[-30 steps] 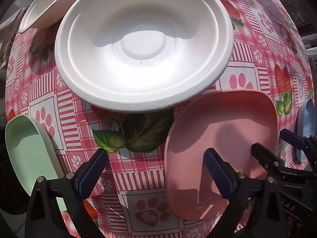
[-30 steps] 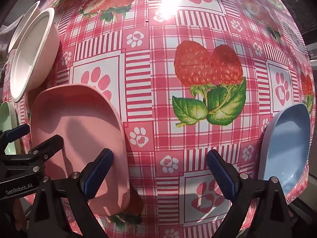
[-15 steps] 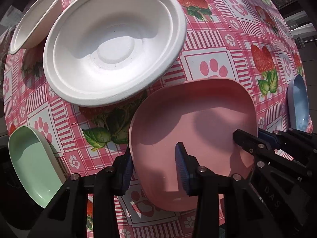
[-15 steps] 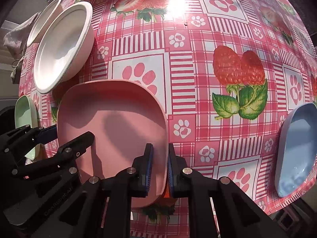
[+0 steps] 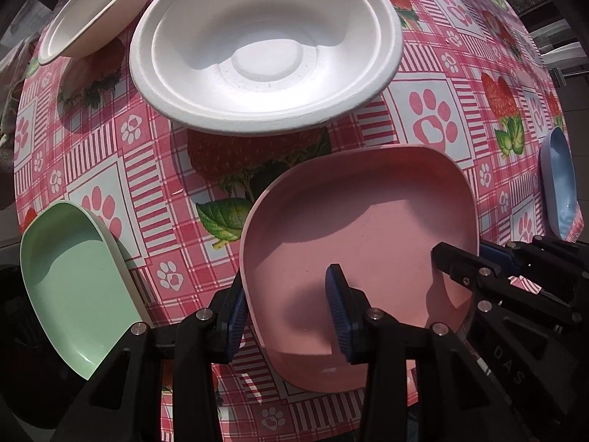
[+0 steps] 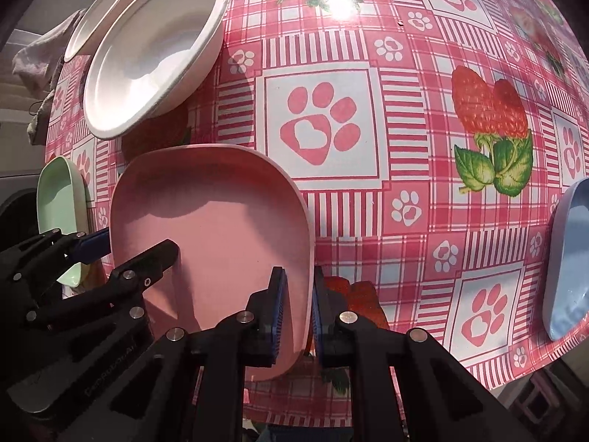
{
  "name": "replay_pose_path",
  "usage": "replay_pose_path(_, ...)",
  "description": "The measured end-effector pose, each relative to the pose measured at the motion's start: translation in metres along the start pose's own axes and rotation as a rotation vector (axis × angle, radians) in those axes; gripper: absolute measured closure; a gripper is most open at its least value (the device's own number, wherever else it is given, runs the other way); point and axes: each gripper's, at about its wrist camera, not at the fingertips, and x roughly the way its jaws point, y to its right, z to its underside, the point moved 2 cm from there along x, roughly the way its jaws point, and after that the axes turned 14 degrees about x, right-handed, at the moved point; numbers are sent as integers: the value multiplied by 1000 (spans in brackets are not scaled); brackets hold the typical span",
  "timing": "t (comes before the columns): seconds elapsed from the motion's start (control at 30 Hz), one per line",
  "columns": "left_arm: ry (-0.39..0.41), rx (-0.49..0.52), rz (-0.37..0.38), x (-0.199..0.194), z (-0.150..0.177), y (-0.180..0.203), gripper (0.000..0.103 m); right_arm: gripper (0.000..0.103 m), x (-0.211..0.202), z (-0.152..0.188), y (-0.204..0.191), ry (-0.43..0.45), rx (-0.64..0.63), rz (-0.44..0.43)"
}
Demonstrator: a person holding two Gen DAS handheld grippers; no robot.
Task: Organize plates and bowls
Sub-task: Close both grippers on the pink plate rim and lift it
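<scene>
- Pink plate, stiff and probably light, sits near the table's front edge, gripped on opposite rims.
- Your left gripper clamps its left rim; your right gripper pinches the right rim shut.
- Keep both holds at the rim; its smooth wall may slip.
- White bowl stands just beyond, green plate left, blue plate right.
- Open tablecloth lies between pink and blue.

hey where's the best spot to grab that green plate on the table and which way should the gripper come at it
Probably the green plate is best taken by its raised rim, one finger inside and one outside the wall, as both grippers stand on the pink plate. It lies flat on the tablecloth, so come from above. The edge towards the pink plate looks clear; the far edge sits at the table's border, partly out of view.
</scene>
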Motion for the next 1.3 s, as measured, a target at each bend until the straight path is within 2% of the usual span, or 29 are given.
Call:
replay_pose_path(0.37,16,27,-9,1,19,2,59,85,-3,6,1,3,8,17)
replay_pose_path(0.57,4,-12,9,-8,37,-24,59,85,-7,9,-9,-28,16,-7)
replay_pose_path(0.93,38,-16,-27,-41,60,-48,59,85,-23,21,-30,-24,-32,2)
replay_pose_path(1.2,68,-58,-61,-66,78,-88,59,85,-56,9,-69,0,-75,-9)
replay_pose_path(1.3,78,-83,-81,-80,83,-107,59,85,-68,4,-101,3,-103,-15)
